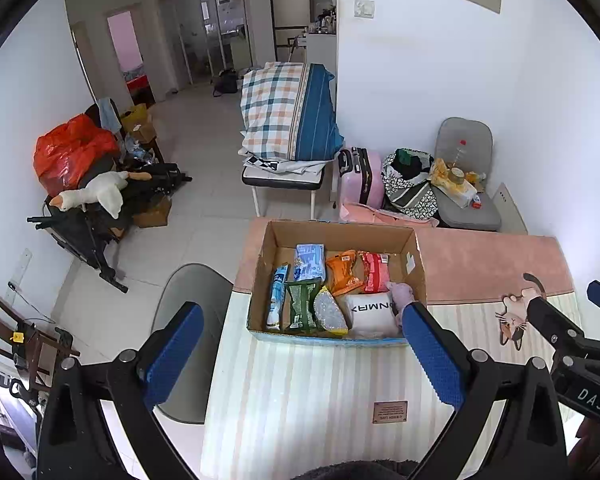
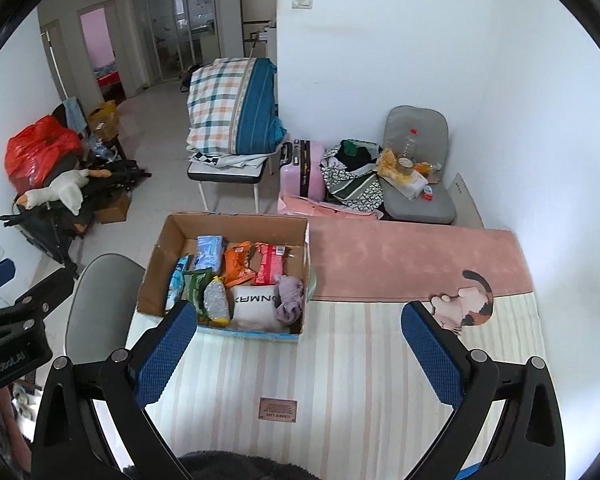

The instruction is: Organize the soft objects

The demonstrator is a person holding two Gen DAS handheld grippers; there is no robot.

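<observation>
Fingers spread wide and empty, the left gripper (image 1: 300, 354) and right gripper (image 2: 300, 354) hover over the striped table (image 2: 340, 360). Beyond them, the cardboard box (image 2: 236, 222) at the table's left edge appears fully packed, soft packets (image 2: 242, 268) lying lengthwise front to back; little seems left to sort.

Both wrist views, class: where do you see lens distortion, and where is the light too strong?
Left wrist view: straight door frames bow near the rim, black corners vignette, and the right-hand wall washes out pale. Right wrist view: the same bending, the wall glares white, yet the cardboard box stays sharp and evenly lit.
</observation>
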